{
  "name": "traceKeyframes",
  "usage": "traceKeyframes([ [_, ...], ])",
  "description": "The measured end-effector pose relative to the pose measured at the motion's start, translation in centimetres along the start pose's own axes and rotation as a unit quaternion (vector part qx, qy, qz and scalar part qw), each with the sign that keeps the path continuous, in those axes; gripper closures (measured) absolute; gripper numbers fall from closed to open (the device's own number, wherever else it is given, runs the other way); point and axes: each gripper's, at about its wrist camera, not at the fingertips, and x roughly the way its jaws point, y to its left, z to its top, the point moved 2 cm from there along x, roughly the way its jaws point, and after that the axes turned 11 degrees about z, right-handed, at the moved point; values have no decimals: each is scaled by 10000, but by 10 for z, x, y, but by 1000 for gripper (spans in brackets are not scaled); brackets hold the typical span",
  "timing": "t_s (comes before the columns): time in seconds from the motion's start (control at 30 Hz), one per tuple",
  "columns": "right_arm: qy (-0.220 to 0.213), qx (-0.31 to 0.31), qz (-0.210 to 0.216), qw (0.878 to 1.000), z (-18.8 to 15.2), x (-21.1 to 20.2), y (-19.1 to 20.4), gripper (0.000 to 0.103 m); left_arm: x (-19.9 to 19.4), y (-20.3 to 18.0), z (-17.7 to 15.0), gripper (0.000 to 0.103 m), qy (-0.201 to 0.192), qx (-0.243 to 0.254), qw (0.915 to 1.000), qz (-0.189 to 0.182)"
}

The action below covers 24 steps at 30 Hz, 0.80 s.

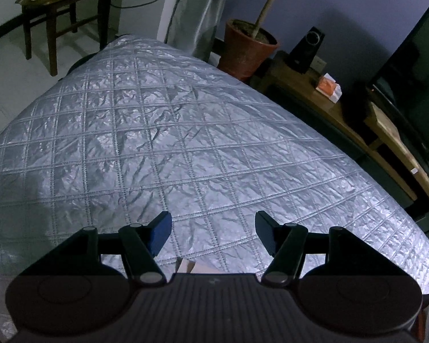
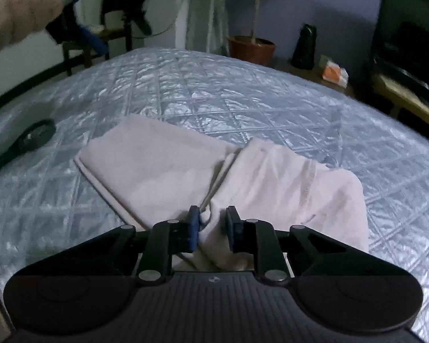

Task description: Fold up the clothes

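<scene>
Silver quilted foil-like cloth (image 1: 163,143) is covering the whole work surface, and I am seeing plenty of bare room on it ahead of my left gripper (image 1: 213,233), whose blue-padded jaws are standing wide apart with nothing between them, only cover beneath. In that left view the cover's far edge is curving away toward a dark wooden stool carrying white sneakers (image 1: 51,14), and its right edge is running close along a low wooden bench (image 1: 357,125) holding a terracotta plant pot (image 1: 244,48), a black speaker (image 1: 307,48) and a small orange-and-white box (image 1: 329,85), with a dark screen (image 1: 411,85) behind. The pale pink folded garment (image 2: 163,165) is not appearing there at all; only the right view is showing it, lying near the front edge of the cover in two lobes that meet in a crease. My right gripper (image 2: 213,225) is narrowed over the bunched fabric at that crease, cloth sitting between the pads, though I cannot tell whether they are pressing it. To the garment's left a black round object (image 2: 34,137) is lying well apart, and a blurred hand (image 2: 20,14) is hanging at the upper left. Open cover is lying beyond the garment.
</scene>
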Motion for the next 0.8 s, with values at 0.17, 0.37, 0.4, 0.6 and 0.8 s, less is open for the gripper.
traceKeyframes([
  [0.17, 295, -336, 243, 9987, 0, 10, 9, 48, 0, 0, 0, 42, 6, 11, 10000, -29],
  [0.37, -644, 152, 111, 9977, 21, -20, -3, 58, 0, 5, 2, 42, -2, -63, 10000, -32],
  [0.4, -595, 129, -61, 9981, 22, -15, -7, 62, 0, 5, 2, 42, 0, -66, 10000, -27],
  [0.6, 190, 15, -250, 9995, 18, 13, -19, 71, 0, 9, 5, 41, -7, -117, 9999, -45],
  [0.8, -89, -1696, 140, 9854, 28, 0, 52, 55, 0, 20, 9, 41, -1, -281, 9996, -28],
])
